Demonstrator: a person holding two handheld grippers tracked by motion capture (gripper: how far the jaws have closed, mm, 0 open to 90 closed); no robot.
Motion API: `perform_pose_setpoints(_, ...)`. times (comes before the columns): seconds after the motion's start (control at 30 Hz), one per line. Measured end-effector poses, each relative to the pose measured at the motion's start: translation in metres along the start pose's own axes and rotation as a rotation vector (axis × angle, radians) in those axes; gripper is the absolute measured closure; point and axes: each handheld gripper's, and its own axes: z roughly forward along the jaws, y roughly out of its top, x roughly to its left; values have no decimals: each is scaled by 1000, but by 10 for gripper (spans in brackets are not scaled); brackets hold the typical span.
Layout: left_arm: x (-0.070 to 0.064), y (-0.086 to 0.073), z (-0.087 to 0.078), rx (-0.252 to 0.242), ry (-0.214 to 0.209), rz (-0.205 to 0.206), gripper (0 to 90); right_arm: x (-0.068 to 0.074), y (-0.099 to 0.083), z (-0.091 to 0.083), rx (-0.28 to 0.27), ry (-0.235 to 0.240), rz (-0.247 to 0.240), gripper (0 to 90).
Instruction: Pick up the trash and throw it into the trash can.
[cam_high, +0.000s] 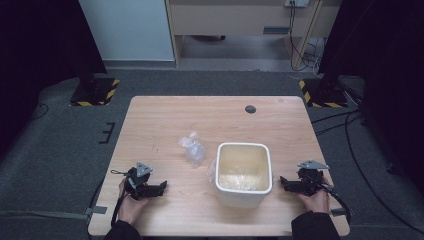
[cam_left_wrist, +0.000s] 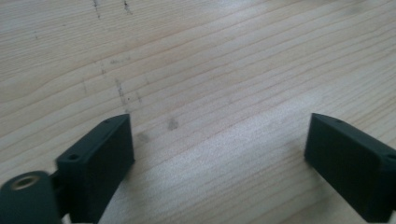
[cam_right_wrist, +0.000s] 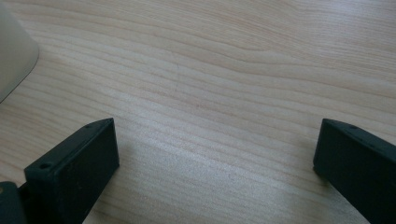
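High view: crumpled plastic bag (cam_high: 192, 147) lies just left of the bin (cam_high: 243, 175), nearer the left gripper (cam_high: 159, 188); both it and the right gripper (cam_high: 285, 183) are wide open, empty.

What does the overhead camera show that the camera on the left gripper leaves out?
The high view alone takes in the white bin, a crumpled clear plastic bag lying apart from it, both hands and the right gripper. The left gripper view alone gives close-up dark scuffs in the wood. Both share the wooden table and the left gripper, jaws wide open, holding nothing.
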Motion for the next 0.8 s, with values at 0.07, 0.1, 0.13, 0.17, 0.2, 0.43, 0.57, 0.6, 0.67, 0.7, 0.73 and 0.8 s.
perform_pose_setpoints(0.07,0,0,-1,1,1,4,114,0,0,0,-1,1,-3,3)
perform_pose_setpoints(0.1,0,1,-4,-16,1,-4,119,0,0,0,-1,2,-3,3)
perform_pose_setpoints(0.13,0,2,-6,-27,1,-10,121,0,0,0,-1,2,-3,4)
perform_pose_setpoints(0.17,0,2,-6,-27,1,-10,125,0,0,0,-1,2,-3,4)
perform_pose_setpoints(0.2,-1,3,-11,-51,11,-10,127,0,0,0,-1,2,-3,4)
perform_pose_setpoints(0.43,-6,7,-27,-148,6,-21,135,0,0,0,-1,1,-2,3)
perform_pose_setpoints(0.57,-11,7,-34,-180,6,-25,131,-1,0,0,-2,1,-3,3)
perform_pose_setpoints(0.6,-15,7,-37,-195,1,-20,130,0,0,0,-1,1,-2,3)
perform_pose_setpoints(0.67,-18,7,-40,-206,-2,-13,128,0,0,0,-1,1,-2,4)
perform_pose_setpoints(0.7,-18,7,-40,-206,-2,-13,126,0,0,0,-1,1,-2,4)
perform_pose_setpoints(0.73,-21,9,-42,-220,-7,-8,124,-1,0,0,-1,1,-3,3)
perform_pose_setpoints(0.8,-22,10,-43,-226,-9,-6,122,0,0,0,-1,1,-2,3)
